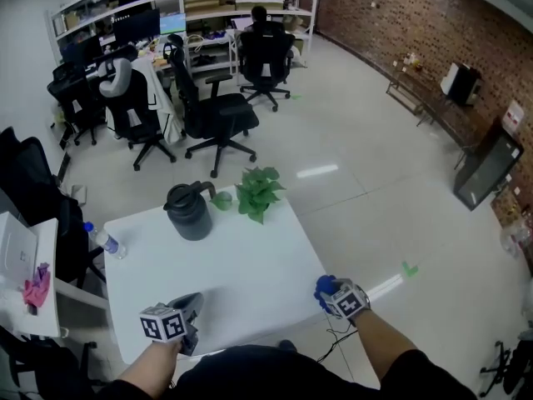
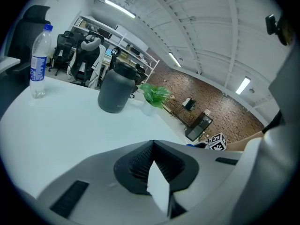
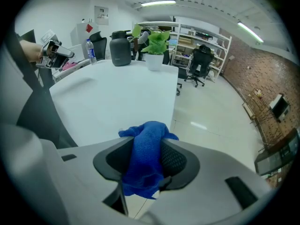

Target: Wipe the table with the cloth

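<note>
Right gripper (image 3: 145, 156) is clamped down on the blue cloth (image 3: 151, 132). The cloth is bunched up between the two jaws, with a wad poking out past the tips and a bit hanging out underneath. From the head view it sits right at the near right edge of the white counter (image 1: 241, 265), gripper tilted down at it. Can't honestly tell if the cloth is actually touching the surface or just above it.

Left gripper (image 2: 152, 146) has its jaws closed together at the tips with nothing in them. It's low over the near left part of the counter, well apart from the right one. You can spot the right gripper's marker cube off to the side in the left gripper view.

The middle of the counter in front of both grippers is just bare white top. Everything else is at the far end: a dark grey jug (image 1: 190, 211) with a handle, standing upright, and just beside it to the right a small leafy green plant (image 1: 258, 192). A clear water bottle (image 1: 104, 240) with a blue cap stands near the far left edge, apart from the jug.

Beyond the counter it's a regular office: a bunch of black office chairs (image 1: 212, 111) pulled up to desks with monitors, white shelving at the back, and a brick wall (image 1: 416, 23) running along the right side. There's also something pink (image 1: 36, 288) lying on a white surface off to the left of the counter.
</note>
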The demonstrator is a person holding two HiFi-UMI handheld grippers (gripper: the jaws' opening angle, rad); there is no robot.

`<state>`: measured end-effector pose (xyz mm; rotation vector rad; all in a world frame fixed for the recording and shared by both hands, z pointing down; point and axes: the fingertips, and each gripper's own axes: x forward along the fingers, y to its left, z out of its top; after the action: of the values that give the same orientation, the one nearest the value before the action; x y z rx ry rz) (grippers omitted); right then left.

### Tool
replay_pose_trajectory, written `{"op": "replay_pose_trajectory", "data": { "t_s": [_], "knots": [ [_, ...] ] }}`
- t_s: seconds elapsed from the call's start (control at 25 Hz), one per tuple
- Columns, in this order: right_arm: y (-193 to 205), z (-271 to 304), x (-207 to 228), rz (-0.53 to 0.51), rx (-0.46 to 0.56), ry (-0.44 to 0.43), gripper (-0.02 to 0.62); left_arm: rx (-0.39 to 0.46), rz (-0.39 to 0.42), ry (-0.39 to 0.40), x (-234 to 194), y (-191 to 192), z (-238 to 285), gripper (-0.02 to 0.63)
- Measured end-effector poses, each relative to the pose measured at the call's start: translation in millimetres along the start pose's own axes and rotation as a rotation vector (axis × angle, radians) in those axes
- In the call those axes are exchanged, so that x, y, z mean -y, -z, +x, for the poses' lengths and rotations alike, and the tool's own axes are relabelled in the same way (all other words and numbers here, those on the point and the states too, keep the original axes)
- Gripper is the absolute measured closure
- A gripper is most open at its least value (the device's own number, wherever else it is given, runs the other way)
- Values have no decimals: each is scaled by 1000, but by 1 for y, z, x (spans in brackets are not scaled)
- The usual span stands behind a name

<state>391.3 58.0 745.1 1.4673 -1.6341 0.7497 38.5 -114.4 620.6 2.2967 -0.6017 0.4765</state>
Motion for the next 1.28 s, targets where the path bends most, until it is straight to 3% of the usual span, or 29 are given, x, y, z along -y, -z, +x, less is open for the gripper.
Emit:
{"op": "replay_pose_trajectory", "data": {
  "t_s": [0.12, 0.32, 0.4, 0.52, 0.64, 0.76, 0.84, 1.0, 1.28],
  "knots": [
    [-3, -1, -6, -40, -10, -10, 401, 0, 7, 8, 3, -1, -2, 606],
    [-17, -14, -16, -19, 14, -73, 278, 26, 6, 15, 0, -8, -12, 606],
    [-30, -24, -20, -20, 41, -78, 256, 39, 3, 16, -3, -11, -18, 606],
    [-75, -45, -30, -13, 135, -87, 255, 70, 3, 7, -14, -16, -28, 606],
    [-151, -66, -64, -29, 287, -163, 256, 110, 9, -11, -31, -23, -38, 606],
    [-224, -66, -112, -36, 399, -275, 333, 156, -1, -34, -51, -32, -49, 606],
    [-263, -52, -144, -13, 438, -343, 448, 184, 1, -41, -64, -38, -54, 606],
    [-319, -6, -203, -75, 450, -370, 594, 196, 68, -58, -86, -45, -54, 606],
    [-343, 49, -262, -67, 483, -469, 591, 218, 199, -82, -91, -50, -37, 606]
  ]
}}
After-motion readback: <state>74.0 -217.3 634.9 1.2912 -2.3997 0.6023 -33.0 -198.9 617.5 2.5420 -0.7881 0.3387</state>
